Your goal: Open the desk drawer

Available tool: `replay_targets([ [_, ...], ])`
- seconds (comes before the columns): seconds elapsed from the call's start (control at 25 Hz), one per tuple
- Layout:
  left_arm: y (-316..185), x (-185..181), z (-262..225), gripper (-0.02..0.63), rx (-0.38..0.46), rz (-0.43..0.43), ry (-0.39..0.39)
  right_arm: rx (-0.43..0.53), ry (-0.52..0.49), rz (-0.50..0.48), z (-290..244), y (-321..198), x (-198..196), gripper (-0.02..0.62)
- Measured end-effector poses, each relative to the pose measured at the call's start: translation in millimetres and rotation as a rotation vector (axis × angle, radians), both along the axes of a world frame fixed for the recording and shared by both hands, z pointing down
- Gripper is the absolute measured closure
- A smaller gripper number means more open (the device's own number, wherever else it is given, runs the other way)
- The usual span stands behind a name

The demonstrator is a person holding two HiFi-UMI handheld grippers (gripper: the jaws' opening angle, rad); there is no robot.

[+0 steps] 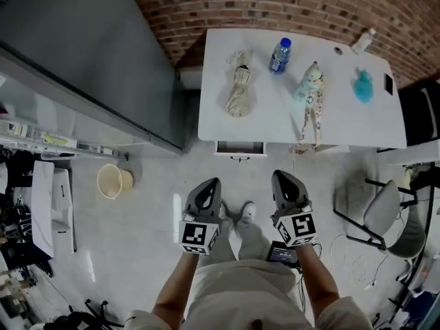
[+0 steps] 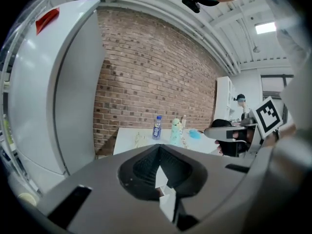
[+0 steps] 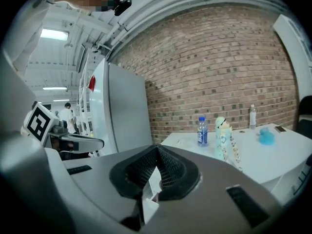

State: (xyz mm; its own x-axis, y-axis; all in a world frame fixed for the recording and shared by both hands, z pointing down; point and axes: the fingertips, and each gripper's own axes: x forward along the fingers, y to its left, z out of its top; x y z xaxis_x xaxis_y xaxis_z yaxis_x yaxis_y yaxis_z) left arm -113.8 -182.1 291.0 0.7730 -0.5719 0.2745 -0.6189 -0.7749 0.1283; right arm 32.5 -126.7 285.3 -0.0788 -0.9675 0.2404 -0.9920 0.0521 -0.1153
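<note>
Out in front of the white table [image 1: 213,115], the person holds both tongs side by side, well short of it and not touching anything. The left tongs [image 1: 209,182] are clenched tight with nothing in them; their own camera shows the two pads pressed together with only air past the tip. Same deal for the right tongs [image 1: 282,175]: clamped together, empty. The drawer [image 1: 239,147] sits under the table's near edge, toward the left half, with its little handle [image 1: 240,158] facing the person. Honestly can't tell from up here whether it's pushed all the way in or a hair out. On the table there's a beige bundle [image 1: 240,84] that looks like a folded umbrella, a water bottle [image 1: 279,55] with a blue cap, and a mint-coloured doll-like thing [image 1: 311,91] that reaches the front edge. Further right are a teal fuzzy thing [image 1: 363,86], a small black item [image 1: 388,84] and a clear bottle [image 1: 364,41] near the far right corner. A brick wall [image 1: 309,2] runs behind the table and a big grey fridge [image 1: 89,53] stands to its left. A pale yellow bucket [image 1: 113,181] sits on the floor, and a grey chair [image 1: 385,215] is off to the right.
</note>
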Motion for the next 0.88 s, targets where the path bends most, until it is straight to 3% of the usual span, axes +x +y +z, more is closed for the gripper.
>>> replay_targets([
  [0.16, 11.4, -9.6, -39.7, 0.600, -0.004, -0.011, 0.014, 0.027, 0.003, 0.010, -49.2, 23.3, 2.9, 0.569],
  [0.4, 29.7, -4.3, -94.4, 0.600, 0.032, 0.050, 0.045, 0.103, 0.049, -0.030, -126.1, 46.6, 5.6, 0.569],
  [0.56, 34.8, -3.3, -132.6, 0.600, 0.052, 0.024, 0.096, 0.157, 0.052, -0.034, -164.2, 58.4, 8.0, 0.569],
  [0.88, 32.1, 2.6, -211.8, 0.600, 0.229, 0.017, 0.135, 0.304, -0.042, 0.003, -228.6, 72.3, 20.8, 0.569],
])
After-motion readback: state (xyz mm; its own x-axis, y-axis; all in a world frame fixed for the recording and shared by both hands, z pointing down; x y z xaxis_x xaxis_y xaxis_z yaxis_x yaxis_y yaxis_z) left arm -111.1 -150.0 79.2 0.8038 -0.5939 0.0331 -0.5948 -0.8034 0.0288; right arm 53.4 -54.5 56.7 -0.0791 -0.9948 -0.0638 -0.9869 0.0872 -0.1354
